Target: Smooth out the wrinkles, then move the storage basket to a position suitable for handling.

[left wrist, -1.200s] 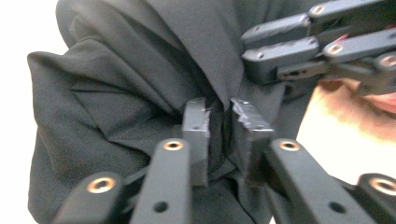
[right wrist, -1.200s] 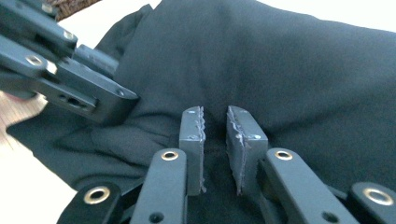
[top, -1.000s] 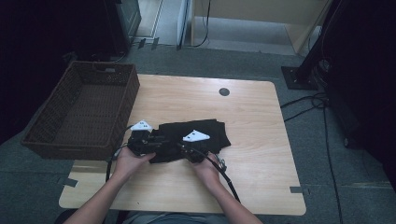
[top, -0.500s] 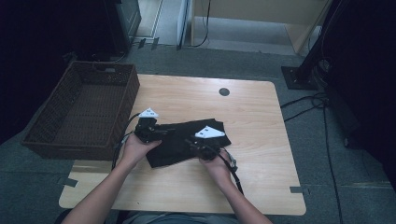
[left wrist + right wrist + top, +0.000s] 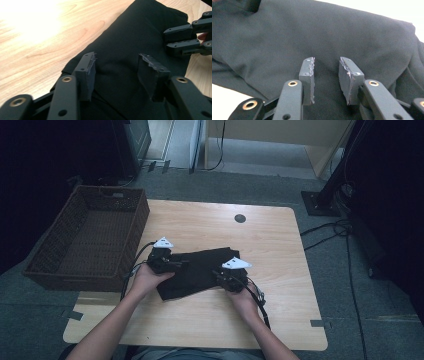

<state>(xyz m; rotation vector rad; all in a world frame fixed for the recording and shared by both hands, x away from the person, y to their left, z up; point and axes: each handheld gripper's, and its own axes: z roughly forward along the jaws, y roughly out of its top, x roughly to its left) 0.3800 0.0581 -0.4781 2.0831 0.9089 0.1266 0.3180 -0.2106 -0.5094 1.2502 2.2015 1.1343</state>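
Observation:
A black folded cloth (image 5: 200, 270) lies aslant on the wooden table (image 5: 280, 245), in front of the person. My left gripper (image 5: 182, 265) lies at its left end, pointing right along it. In the left gripper view the jaws (image 5: 117, 67) stand wide apart over the cloth (image 5: 130, 37); they have just been opening and nothing is pinched between them. My right gripper (image 5: 217, 274) sits at the cloth's right end, facing the left one. Its jaws (image 5: 326, 72) have just been opening too, with a narrow gap and only cloth (image 5: 312, 32) beneath. The right gripper's fingers (image 5: 178, 33) appear at the cloth's far end.
A dark wicker basket (image 5: 137, 227) stands off the table's left side, its inside bare. A small black round cap (image 5: 240, 218) is set in the table near the far edge. Cables (image 5: 345, 240) run over the floor at the right.
The right gripper has slid right along the cloth and the left one has shifted a little right and away. Both pairs of jaws stand wider, and the cloth lies more aslant.

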